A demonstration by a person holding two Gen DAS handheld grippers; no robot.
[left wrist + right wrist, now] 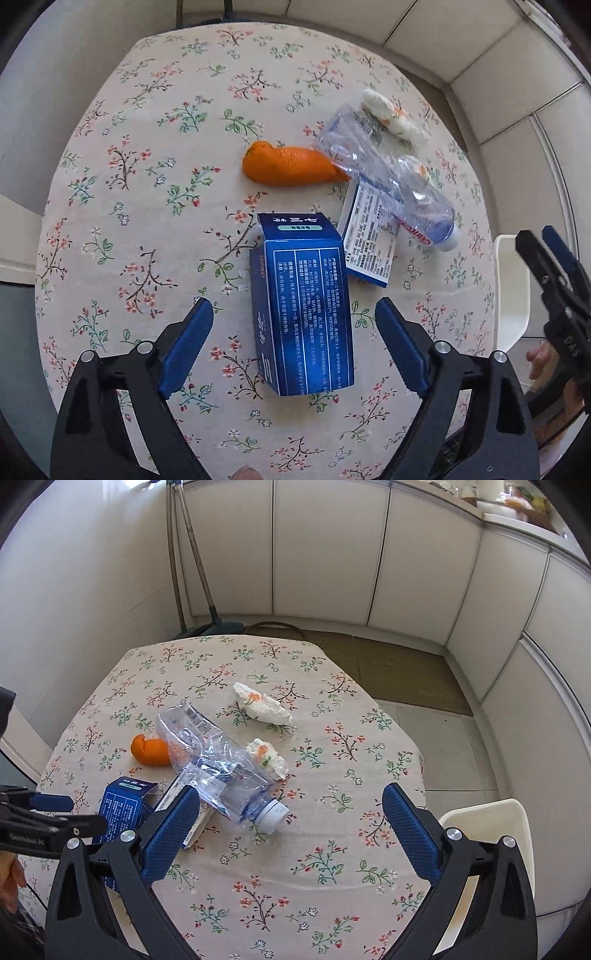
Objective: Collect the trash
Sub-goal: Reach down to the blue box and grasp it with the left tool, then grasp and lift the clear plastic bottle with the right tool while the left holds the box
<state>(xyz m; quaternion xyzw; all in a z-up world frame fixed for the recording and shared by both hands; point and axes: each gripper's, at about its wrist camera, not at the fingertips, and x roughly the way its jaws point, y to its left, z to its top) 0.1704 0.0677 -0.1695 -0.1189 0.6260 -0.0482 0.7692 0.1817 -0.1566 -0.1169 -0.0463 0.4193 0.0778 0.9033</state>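
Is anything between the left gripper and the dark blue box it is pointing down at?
Nothing visible. The left gripper is open, with its fingers either side of the dark blue box lying on the floral tablecloth. The crushed plastic bottle and orange peel lie beyond the box, not in the path.

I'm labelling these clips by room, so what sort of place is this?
Probably a home kitchen or dining corner: a table under a floral tablecloth, white cabinet doors along the wall, and a broom leaning in the corner.
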